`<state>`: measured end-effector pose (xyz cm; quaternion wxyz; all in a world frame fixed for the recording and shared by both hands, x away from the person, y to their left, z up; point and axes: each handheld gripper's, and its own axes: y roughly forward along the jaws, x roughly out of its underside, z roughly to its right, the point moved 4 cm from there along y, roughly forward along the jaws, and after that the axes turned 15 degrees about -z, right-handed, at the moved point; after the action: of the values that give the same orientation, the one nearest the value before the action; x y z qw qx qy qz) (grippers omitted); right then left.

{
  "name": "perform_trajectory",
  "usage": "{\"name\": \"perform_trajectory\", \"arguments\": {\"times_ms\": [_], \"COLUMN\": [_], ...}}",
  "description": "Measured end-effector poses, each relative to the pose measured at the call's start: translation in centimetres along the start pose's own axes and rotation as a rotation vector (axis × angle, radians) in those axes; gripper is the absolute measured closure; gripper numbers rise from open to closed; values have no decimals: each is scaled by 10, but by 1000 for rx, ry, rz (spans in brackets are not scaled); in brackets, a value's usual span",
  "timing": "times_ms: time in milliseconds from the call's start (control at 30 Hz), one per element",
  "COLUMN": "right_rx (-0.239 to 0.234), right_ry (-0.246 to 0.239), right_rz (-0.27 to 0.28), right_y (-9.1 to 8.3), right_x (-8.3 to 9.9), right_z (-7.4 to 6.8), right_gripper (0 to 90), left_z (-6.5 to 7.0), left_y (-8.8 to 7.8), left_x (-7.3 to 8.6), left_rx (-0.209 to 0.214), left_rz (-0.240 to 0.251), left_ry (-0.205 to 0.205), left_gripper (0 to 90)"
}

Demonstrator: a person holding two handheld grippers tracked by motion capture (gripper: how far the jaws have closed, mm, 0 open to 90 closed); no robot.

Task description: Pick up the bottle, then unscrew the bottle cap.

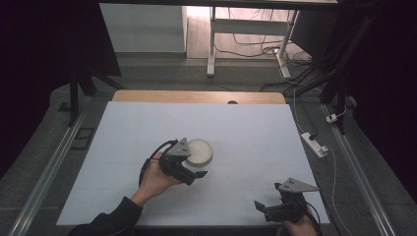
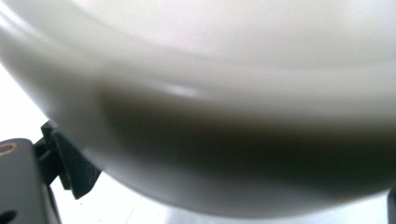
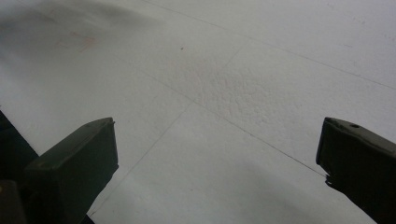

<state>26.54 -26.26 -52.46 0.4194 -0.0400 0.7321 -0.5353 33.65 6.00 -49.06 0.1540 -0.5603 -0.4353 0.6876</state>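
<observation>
Near the centre of the white table (image 1: 246,132), the left gripper (image 1: 196,174) meets the near rim of a white bowl (image 1: 200,151); its own camera sees blurred bowl wall (image 2: 210,116) close up, grip state indeterminate. Right gripper (image 1: 263,209) rests at the near edge, jaws wide apart. Cables (image 1: 255,46) trail on the floor beyond
</observation>
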Motion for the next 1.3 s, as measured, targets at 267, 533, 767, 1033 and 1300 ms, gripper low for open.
{"name": "perform_trajectory", "arguments": {"times_ms": [267,533,767,1033,1300], "right_rx": [-2,-2,-1,-9,-11], "right_ry": [8,6,5,2,-11], "right_rz": [-2,0,10,16,29], "right_y": [0,0,-1,-2,-4], "right_x": [0,0,0,0,-2], "right_z": [1,1,1,1,-2], "right_gripper": [0,0,0,0,0], "left_z": [-2,-2,2,3,3], "left_y": [-5,-7,-8,-6,-6], "left_x": [-7,-9,-9,-9,-8], "left_rx": [7,12,21,29,31], "left_rz": [-6,-7,-7,-8,-9], "left_ry": [2,5,4,3,0], "left_gripper": [75,75,75,75,76]}}
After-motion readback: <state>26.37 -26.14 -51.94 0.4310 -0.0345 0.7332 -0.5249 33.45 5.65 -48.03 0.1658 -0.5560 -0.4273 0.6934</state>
